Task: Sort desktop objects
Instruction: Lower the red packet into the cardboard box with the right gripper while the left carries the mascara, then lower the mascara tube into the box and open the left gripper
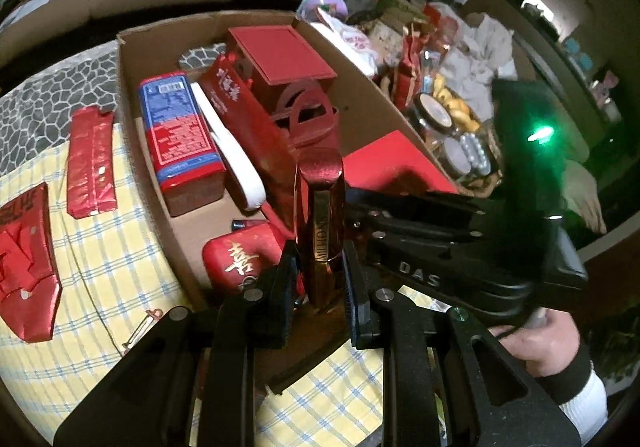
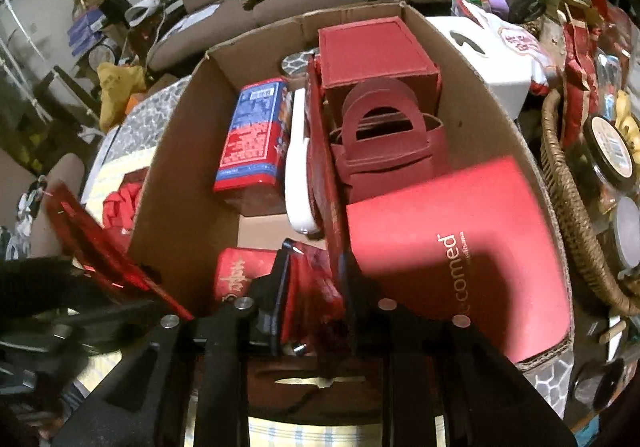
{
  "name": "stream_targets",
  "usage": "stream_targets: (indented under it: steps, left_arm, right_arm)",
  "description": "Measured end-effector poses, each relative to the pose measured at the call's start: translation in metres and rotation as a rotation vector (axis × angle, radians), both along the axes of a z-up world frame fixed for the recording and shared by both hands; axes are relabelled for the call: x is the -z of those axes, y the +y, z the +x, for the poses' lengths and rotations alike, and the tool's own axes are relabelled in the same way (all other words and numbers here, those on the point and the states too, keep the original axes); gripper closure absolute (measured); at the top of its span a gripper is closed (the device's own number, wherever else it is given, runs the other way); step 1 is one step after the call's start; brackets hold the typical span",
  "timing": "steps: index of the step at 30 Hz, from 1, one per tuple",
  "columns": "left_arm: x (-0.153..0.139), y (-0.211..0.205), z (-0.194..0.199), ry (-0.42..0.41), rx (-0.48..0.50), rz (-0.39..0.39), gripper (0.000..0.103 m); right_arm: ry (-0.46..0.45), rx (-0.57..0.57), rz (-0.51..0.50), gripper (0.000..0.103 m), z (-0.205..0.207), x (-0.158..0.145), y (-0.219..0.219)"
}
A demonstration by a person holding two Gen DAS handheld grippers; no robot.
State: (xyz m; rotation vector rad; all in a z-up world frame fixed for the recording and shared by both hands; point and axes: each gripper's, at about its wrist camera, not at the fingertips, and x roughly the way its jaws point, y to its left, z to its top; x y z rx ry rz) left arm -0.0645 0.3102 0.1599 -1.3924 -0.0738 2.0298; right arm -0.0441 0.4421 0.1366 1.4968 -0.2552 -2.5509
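1. On the left of the tabletop [image 1: 132,231], outside the box [image 1: 132,95], two red foil packets [image 1: 90,163] and a red bow packet [image 1: 28,259] lie on the checked cloth; by this judgement they are unsorted.
2. Inside the box, left to right: a blue-and-red tin [image 1: 176,135], a white handle-shaped piece [image 1: 232,151], a long red carton [image 1: 248,127], a square red box [image 1: 288,55] with a red handled bag [image 1: 308,119] near it, and a flat red box [image 2: 460,247] at the right. A small red pouch [image 1: 240,255] with a gold character sits in the near corner. Much of the sorting looks done.
3. The left tongs [image 1: 318,283] are closed around a narrow red-and-gold case [image 1: 320,215], held upright over the near edge of the box; it reads as the item about to go in.
4. The right tongs [image 2: 316,295] are closed on a crumpled red wrapper [image 2: 316,287], low at the near end of the box.
5. Right of the box, a wicker basket [image 2: 568,183] with jars stands on the tabletop; whether it belongs to the task cannot be told.
6. Only the left view shows the loose packets plainly and the right tool from outside. Only the right view shows the flat red box's face, the basket's weave and the wrapper being gripped.
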Motion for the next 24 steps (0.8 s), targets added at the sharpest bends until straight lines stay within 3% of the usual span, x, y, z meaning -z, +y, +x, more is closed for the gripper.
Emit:
stream_targets:
  steps: [7,18,19,23,24]
  left_arm:
    - [0.011,0.018,-0.015,-0.029,0.001,-0.028,0.085]
    - [0.043,0.037,-0.037,-0.124,-0.031,-0.035,0.085]
    - [0.046,0.039,-0.038,-0.123,-0.035,-0.049,0.083]
    - [0.046,0.038,-0.038,-0.119,-0.045,-0.062,0.044]
    - [0.043,0.037,-0.037,-0.111,-0.043,-0.059,0.043]
  right_arm:
    - [0.079,0.017,0.061,0.069,0.011,-0.028,0.007]
    - [0.102,0.075,0.065,0.063,0.016,-0.041,0.036]
    - [0.100,0.077,0.063,0.062,0.016,-0.040,0.037]
    - [0.094,0.076,0.065,0.060,0.017,-0.037,0.039]
    - [0.094,0.075,0.066,0.060,0.017,-0.037,0.038]
